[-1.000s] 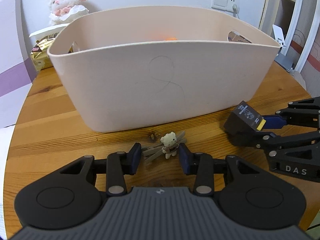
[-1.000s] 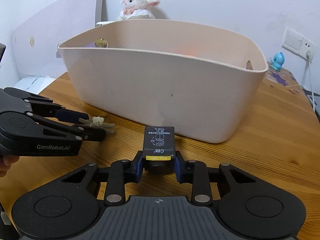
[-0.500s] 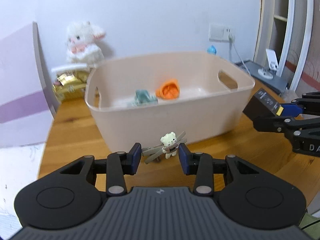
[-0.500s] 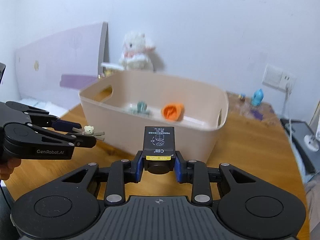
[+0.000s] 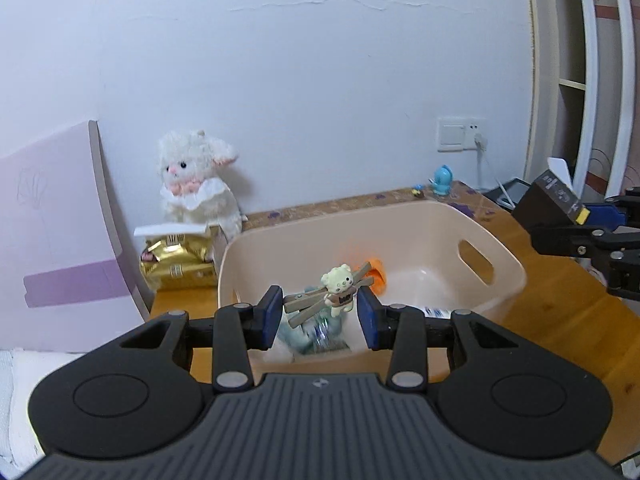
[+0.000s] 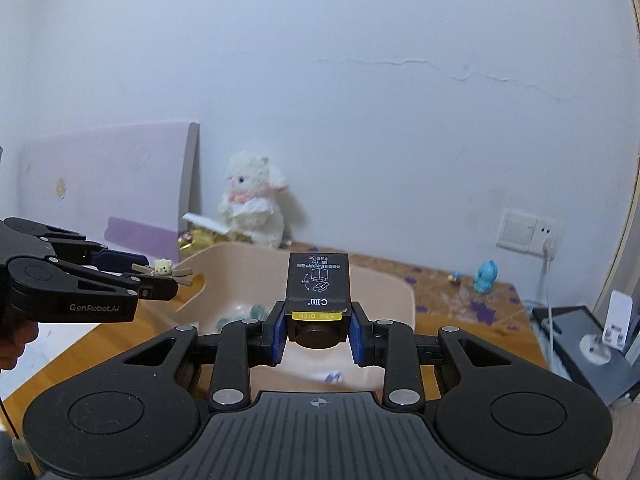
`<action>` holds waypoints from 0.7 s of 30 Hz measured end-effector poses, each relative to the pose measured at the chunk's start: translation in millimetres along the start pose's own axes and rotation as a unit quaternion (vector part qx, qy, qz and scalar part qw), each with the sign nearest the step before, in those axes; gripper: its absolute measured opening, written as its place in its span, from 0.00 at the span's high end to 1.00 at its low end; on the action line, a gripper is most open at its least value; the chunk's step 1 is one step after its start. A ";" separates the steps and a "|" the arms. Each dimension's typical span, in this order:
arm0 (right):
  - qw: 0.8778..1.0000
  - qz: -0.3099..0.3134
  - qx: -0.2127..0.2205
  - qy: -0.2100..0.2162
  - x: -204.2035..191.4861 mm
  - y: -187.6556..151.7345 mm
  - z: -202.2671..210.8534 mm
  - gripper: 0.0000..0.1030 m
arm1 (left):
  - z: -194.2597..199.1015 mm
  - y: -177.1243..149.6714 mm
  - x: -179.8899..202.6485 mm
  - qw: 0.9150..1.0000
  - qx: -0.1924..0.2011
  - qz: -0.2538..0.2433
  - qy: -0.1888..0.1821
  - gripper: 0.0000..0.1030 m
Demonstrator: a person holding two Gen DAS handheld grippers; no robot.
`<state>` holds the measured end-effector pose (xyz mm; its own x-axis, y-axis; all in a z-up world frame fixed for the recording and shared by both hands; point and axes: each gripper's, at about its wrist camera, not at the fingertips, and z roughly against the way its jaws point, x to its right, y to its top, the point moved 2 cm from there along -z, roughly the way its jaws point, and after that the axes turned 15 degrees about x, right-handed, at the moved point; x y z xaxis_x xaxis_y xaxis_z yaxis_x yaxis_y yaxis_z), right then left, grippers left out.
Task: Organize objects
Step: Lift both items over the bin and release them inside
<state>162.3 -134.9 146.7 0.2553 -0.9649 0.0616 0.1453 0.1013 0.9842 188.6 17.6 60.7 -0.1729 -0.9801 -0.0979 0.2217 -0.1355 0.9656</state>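
Note:
My left gripper (image 5: 320, 312) is shut on wooden clips with a small cream bear (image 5: 338, 289), held in the air over the near side of the beige bin (image 5: 508, 280). The same bear clips (image 6: 163, 269) show at the left of the right wrist view, above the bin's left rim. My right gripper (image 6: 318, 334) is shut on a small black box (image 6: 319, 286) with a yellow label, raised above the bin (image 6: 400, 300). Inside the bin lie an orange item (image 5: 378, 274) and a teal item (image 5: 312, 330).
A white plush lamb (image 5: 196, 188) and a gold packet (image 5: 176, 264) stand behind the bin by the wall. A purple board (image 5: 52, 240) leans at the left. A blue figurine (image 6: 486, 276) and a wall socket (image 6: 528, 232) are at the back right. A person's hand (image 6: 12, 344) holds the left gripper.
Both grippers have risen from table height to above the bin, each carrying its object. The bin now lies below them, its inside in view.

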 end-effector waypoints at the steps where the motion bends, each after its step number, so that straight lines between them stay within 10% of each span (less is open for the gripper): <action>1: 1.000 0.000 0.001 -0.003 2.2 2.2 -5.1 0.72 | -7.2 1.8 -0.4 1.000 -0.001 -0.001 0.003 0.59; 21: 0.992 0.008 -0.127 -0.006 23.4 -46.6 -133.8 0.72 | -141.1 -43.4 3.5 0.988 -0.148 -0.034 0.011 0.58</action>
<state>289.4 -129.8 80.1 0.2475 -0.9655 0.0806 0.3774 0.1726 0.9098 313.7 -0.4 -15.5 -0.1772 -0.9696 -0.1685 0.4818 -0.2348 0.8442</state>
